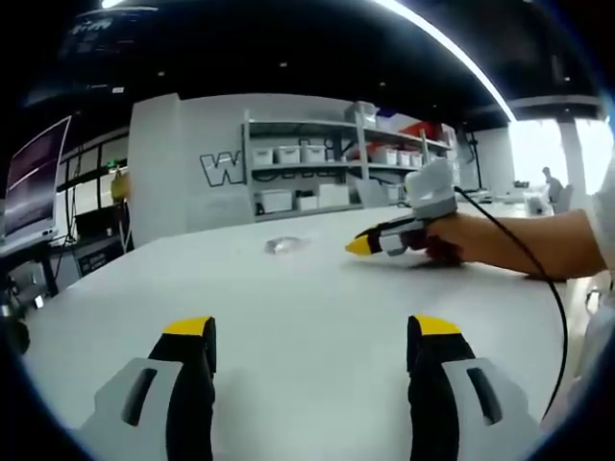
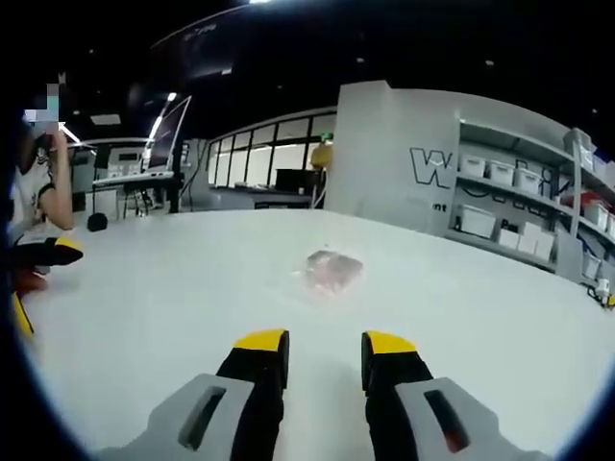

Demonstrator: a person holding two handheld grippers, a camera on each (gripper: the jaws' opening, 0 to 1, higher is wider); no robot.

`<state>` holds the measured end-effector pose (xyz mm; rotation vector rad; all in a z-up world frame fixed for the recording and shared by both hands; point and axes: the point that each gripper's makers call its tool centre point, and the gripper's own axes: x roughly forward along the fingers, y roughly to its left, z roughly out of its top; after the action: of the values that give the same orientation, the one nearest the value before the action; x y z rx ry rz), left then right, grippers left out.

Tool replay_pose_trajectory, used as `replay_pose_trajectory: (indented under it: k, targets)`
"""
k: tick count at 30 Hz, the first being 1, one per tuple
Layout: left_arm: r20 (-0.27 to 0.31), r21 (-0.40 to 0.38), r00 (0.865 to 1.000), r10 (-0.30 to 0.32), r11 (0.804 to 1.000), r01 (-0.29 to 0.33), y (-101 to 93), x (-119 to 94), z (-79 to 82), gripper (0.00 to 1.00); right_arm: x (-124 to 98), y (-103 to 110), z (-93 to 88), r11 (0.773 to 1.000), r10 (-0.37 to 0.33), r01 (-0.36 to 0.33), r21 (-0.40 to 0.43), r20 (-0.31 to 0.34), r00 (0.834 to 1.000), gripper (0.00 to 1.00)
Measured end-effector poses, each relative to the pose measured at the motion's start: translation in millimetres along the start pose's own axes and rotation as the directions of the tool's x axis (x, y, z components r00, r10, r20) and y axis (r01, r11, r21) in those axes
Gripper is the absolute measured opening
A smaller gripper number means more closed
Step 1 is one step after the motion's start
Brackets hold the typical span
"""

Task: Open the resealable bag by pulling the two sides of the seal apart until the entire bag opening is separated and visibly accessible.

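White and broad, the table ran out toward grey shelves of white bins along the back wall. On it lay the resealable bag, flat and small, clear with something pinkish inside; whether its seal was parted could not be told. In the left gripper view the bag showed as a faint clear patch far out on the tabletop, well apart from everything. The right gripper pointed at the bag from near, its yellow-tipped jaws a little apart, released and grasping nothing, not touching the bag. The left gripper sat low over the table with its jaws spread wide, released and holding nothing, the bag well ahead of it. In the left gripper view the right gripper came in from the right, held in a hand resting on the table, with a black cable trailing from it. A monitor stood at the left
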<state>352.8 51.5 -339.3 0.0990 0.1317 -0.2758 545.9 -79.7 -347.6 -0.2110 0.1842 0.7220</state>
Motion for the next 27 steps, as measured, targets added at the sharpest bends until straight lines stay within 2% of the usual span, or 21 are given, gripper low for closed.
replay_pose_trajectory:
  k: [20, 27]
  targets:
    - [-0.008, 0.004, 1.0, -0.001, 1.0, 0.001, -1.0, -0.8, -2.6, 0.81, 16.5, -4.7, -0.4, 1.0, -0.001, 0.001, -0.014, -0.011, 1.0, 0.28]
    - [-0.009, 0.003, 1.0, -0.001, 1.0, 0.001, -0.7, -0.9, -2.9, 0.81, 23.6, -5.4, 0.3, 1.0, 0.002, -0.002, -0.029, -0.016, 1.0, 0.24]
